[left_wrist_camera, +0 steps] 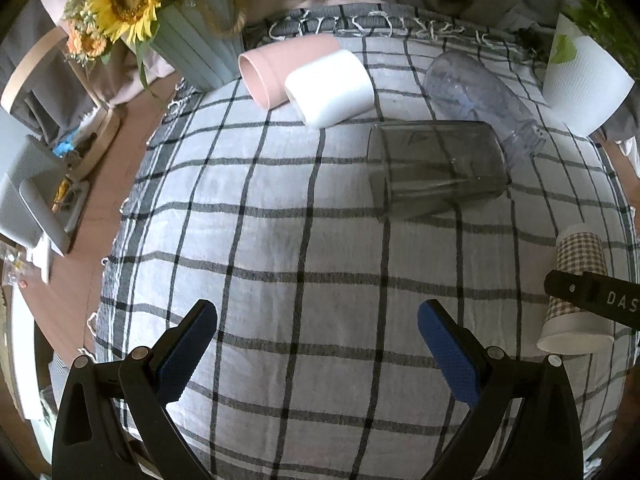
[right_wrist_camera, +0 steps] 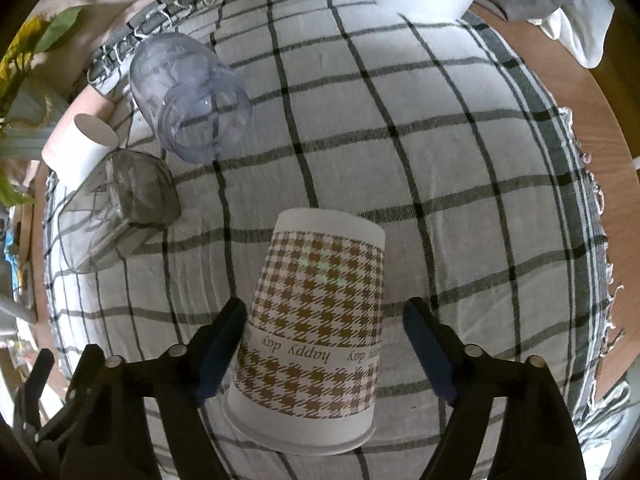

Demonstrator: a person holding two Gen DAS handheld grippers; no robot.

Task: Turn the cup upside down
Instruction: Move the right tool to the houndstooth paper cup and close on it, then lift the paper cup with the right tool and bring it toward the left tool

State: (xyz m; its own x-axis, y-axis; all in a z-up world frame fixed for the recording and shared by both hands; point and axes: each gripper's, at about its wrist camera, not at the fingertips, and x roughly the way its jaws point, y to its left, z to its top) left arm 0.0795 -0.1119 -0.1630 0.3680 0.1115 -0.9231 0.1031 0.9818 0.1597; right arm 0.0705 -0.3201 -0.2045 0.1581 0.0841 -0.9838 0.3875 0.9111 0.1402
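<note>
A brown houndstooth paper cup stands upside down on the checked cloth, rim down, with "happy day" printed inverted. My right gripper is open around it; the left finger is close to or touching the cup wall, the right finger stands clear of it. The same cup shows at the right edge of the left wrist view, with a right gripper finger across it. My left gripper is open and empty above bare cloth.
A smoky glass tumbler, a clear plastic bottle, a white cup and a pink cup lie on their sides on the cloth. A sunflower vase and a white ribbed pot stand at the back.
</note>
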